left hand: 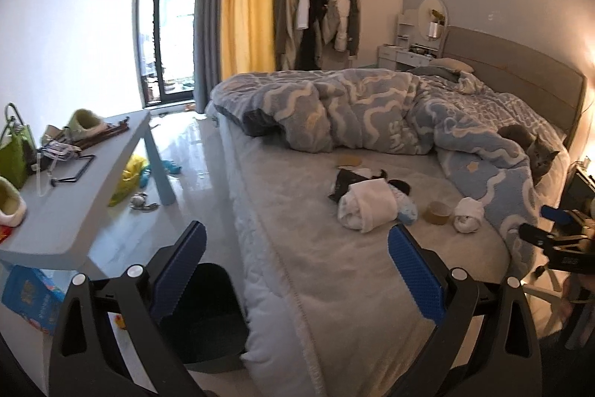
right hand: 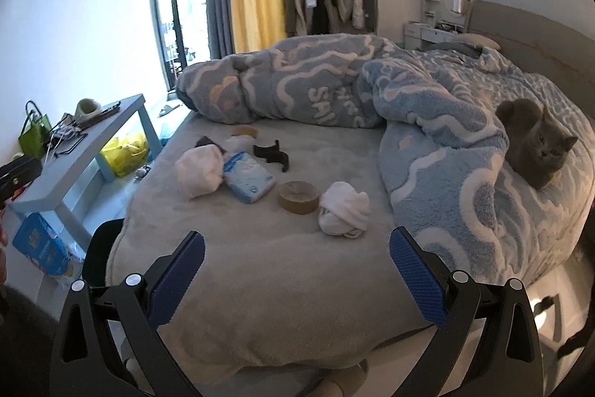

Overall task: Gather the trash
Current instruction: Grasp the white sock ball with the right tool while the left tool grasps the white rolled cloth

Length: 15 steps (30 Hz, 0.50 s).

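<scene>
Trash lies on the grey bed (right hand: 260,266): a white crumpled wad (right hand: 344,207), a brown tape roll (right hand: 298,197), a blue-white tissue pack (right hand: 248,178), a larger white bundle (right hand: 199,170) and black scraps (right hand: 271,154). The same items show in the left wrist view, with the bundle (left hand: 366,207), tape roll (left hand: 438,212) and wad (left hand: 466,214). A black bin (left hand: 208,311) stands on the floor by the bed's corner. My left gripper (left hand: 297,270) is open and empty above the bed edge. My right gripper (right hand: 297,270) is open and empty, short of the wad.
A grey cat (right hand: 535,146) lies on the blue patterned duvet (right hand: 427,121). A pale blue side table (left hand: 74,196) with clutter stands to the left. A yellow bag (left hand: 130,173) and a blue box (left hand: 33,300) lie on the floor. The right gripper's body (left hand: 557,244) shows at right.
</scene>
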Each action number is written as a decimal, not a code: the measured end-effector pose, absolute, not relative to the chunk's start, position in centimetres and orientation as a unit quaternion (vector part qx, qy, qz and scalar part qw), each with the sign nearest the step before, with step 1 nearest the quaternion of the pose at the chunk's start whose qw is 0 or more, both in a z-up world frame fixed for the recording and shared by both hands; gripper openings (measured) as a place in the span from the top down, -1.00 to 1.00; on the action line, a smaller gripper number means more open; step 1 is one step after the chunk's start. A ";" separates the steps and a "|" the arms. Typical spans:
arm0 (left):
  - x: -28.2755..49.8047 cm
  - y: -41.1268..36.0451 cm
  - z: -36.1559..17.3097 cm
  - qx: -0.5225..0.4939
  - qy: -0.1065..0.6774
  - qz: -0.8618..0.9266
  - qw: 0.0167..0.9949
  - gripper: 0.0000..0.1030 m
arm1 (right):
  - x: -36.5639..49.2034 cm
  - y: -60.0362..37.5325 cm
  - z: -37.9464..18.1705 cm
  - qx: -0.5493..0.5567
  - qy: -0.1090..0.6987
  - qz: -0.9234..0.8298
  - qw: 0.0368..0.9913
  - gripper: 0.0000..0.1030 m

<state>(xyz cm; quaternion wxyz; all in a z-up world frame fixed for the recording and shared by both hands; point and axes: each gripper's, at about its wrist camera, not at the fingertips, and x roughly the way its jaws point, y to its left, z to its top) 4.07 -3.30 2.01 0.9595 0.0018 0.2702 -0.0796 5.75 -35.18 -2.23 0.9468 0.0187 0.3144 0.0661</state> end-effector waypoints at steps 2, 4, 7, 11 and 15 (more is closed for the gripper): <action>4.7 -3.8 1.7 0.003 0.279 -0.089 0.956 -0.94 | 6.8 -35.5 -2.7 0.016 0.318 0.062 0.946 -0.94; 5.1 -4.2 1.3 0.003 0.284 -0.091 0.954 -0.94 | 7.7 -36.0 -3.1 0.017 0.320 0.063 0.945 -0.94; 5.9 -4.1 0.9 -0.031 0.289 -0.111 0.950 -0.94 | 9.2 -36.8 -3.9 0.027 0.327 0.061 0.943 -0.94; 7.4 -4.9 0.7 -0.033 0.290 -0.110 0.950 -0.94 | 11.4 -37.8 -5.5 0.028 0.342 0.060 0.937 -0.94; 9.2 -6.3 0.3 -0.015 0.289 -0.107 0.951 -0.94 | 13.5 -38.2 -6.9 0.029 0.356 0.071 0.931 -0.94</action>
